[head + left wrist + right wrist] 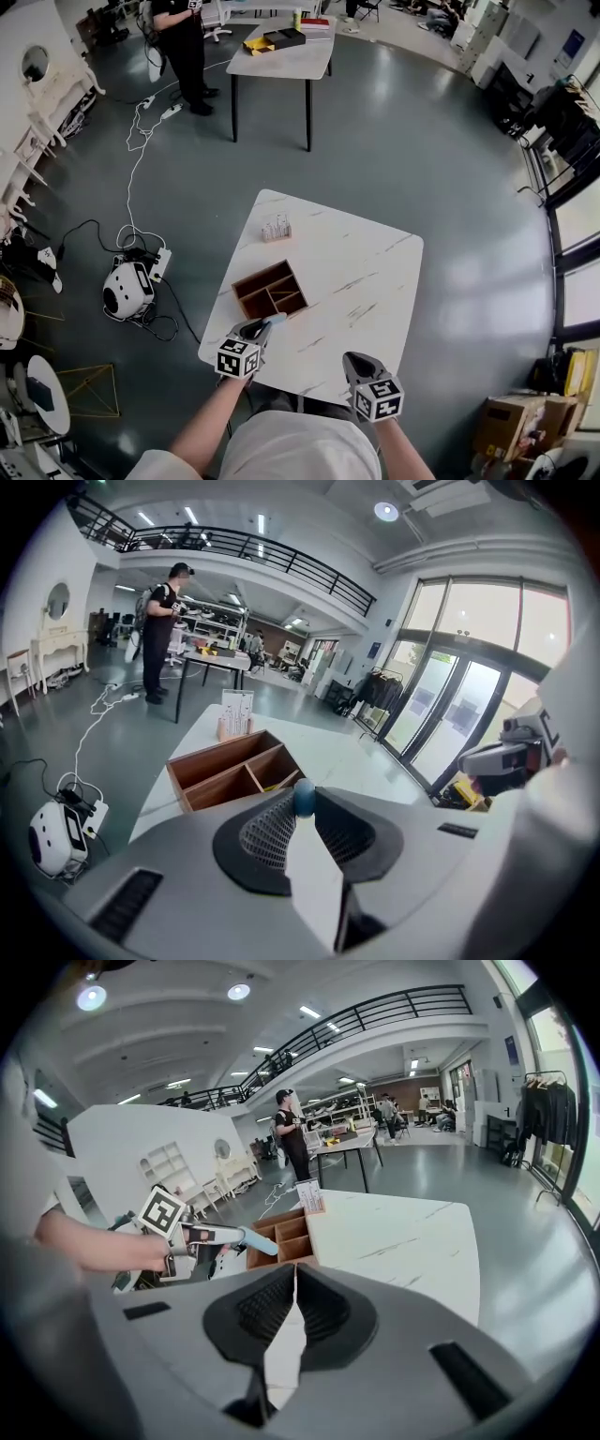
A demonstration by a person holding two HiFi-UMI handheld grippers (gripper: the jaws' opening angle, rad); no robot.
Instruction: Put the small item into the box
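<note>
A wooden box (270, 289) with several open compartments sits on the white marble table (356, 272), left of its middle. My left gripper (265, 324) hovers just short of the box's near corner, shut on a small light blue item (277, 319). In the left gripper view the blue item (303, 797) is pinched at the jaw tips of the left gripper (302, 804), with the box (234, 766) right behind it. My right gripper (354, 358) is over the table's near edge, shut and empty. In the right gripper view the right gripper (292, 1275) faces the box (286, 1232) and the left gripper (255, 1241).
A small rack of white tubes (276, 228) stands at the table's far left, behind the box. On the floor to the left lie cables and a white device (127, 287). A person (183, 47) stands by a second table (281, 54) far back.
</note>
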